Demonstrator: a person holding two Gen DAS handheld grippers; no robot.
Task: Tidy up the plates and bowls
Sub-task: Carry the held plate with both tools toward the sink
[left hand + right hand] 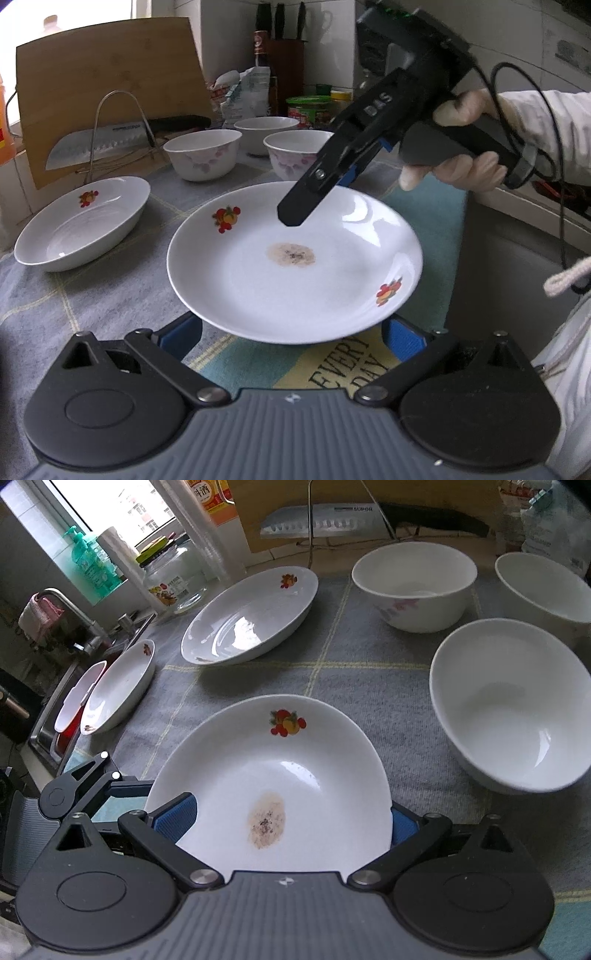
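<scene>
Two grippers meet over one stained plate on a grey checked cloth. From the left wrist camera, the left gripper has its blue-padded fingers spread wide, one on each side of the plate's near rim, which hides their tips; the jaws are released, gripping nothing. The right gripper, held by a gloved hand, angles down over the plate's far rim; whether its jaws are clenched cannot be told from here. A second fruit-patterned plate sits to the left, and three bowls stand behind it near a cleaver propped on a wire stand against a wooden board.

From the right wrist camera, the stained plate fills the space between the right gripper's parted fingers, its rim against the blue pads; a firm grasp cannot be confirmed. The left gripper shows at the plate's left edge. Another plate lies beyond, two more lean by the sink, and bowls stand at right.
</scene>
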